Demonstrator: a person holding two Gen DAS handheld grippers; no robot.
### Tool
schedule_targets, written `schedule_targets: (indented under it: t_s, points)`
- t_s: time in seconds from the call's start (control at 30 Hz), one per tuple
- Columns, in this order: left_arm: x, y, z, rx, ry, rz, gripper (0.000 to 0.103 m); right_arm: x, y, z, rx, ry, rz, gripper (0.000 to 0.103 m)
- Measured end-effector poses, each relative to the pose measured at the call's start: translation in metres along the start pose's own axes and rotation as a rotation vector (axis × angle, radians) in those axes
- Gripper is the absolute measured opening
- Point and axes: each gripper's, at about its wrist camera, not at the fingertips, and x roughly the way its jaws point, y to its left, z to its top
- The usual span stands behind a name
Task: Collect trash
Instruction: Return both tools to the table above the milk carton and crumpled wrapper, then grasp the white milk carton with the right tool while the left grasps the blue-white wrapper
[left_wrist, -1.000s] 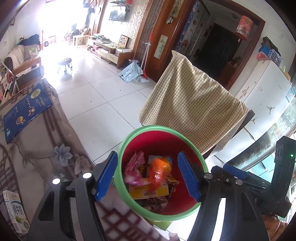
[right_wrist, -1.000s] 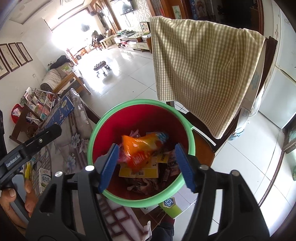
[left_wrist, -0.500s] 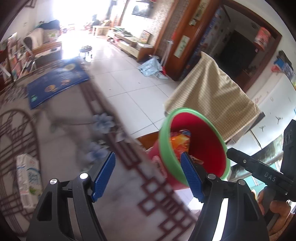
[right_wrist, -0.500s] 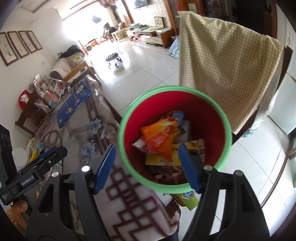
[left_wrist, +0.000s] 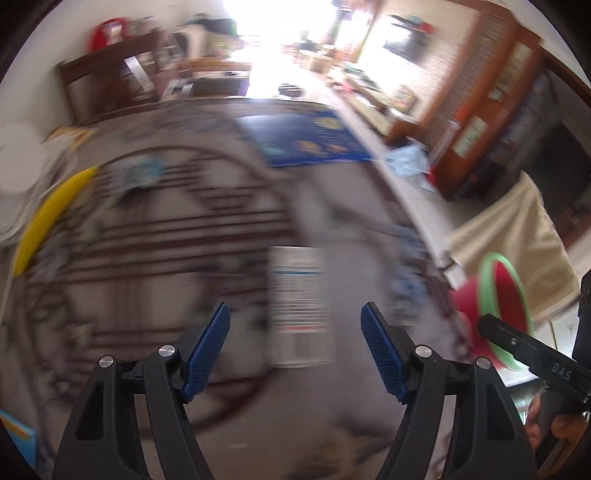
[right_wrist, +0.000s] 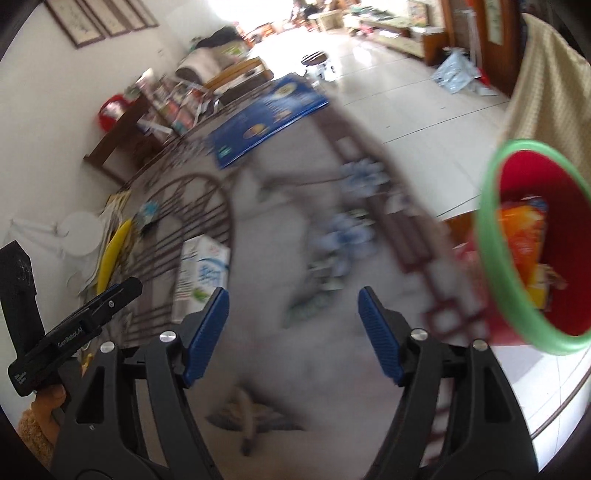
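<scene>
A red trash bin with a green rim (right_wrist: 532, 251) stands at the table's right edge, with an orange snack bag (right_wrist: 521, 236) and other wrappers inside; it also shows in the left wrist view (left_wrist: 502, 306). A white milk carton (left_wrist: 297, 302) lies on the patterned tablecloth just ahead of my open, empty left gripper (left_wrist: 295, 350); it shows in the right wrist view too (right_wrist: 203, 273). My right gripper (right_wrist: 291, 332) is open and empty over the cloth, left of the bin. Both views are motion-blurred.
A blue booklet (right_wrist: 266, 114) lies at the table's far side. A yellow banana-like object (right_wrist: 112, 254) and papers sit at the far left. A chair draped in checked cloth (left_wrist: 517, 236) stands behind the bin.
Both grippers have swung left, away from the bin and over the table. The milk carton has come in front of the left gripper. The orange bag stays in the bin.
</scene>
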Motion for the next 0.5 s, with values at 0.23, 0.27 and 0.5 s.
schedule_targets:
  t_s: [0.23, 0.27, 0.5]
  points:
    - [-0.006, 0.109, 0.024, -0.098, -0.036, 0.117, 0.076, 0.074, 0.084, -0.003, -0.097, 0.085, 0.024, 0.072]
    - [-0.004, 0.12, 0.03, -0.112, -0.045, 0.125, 0.076, 0.088, 0.096, -0.005, -0.109, 0.11, 0.016, 0.072]
    - [0.045, 0.168, 0.084, -0.11, -0.053, 0.172, 0.079, 0.117, 0.125, -0.02, -0.135, 0.177, -0.041, 0.072]
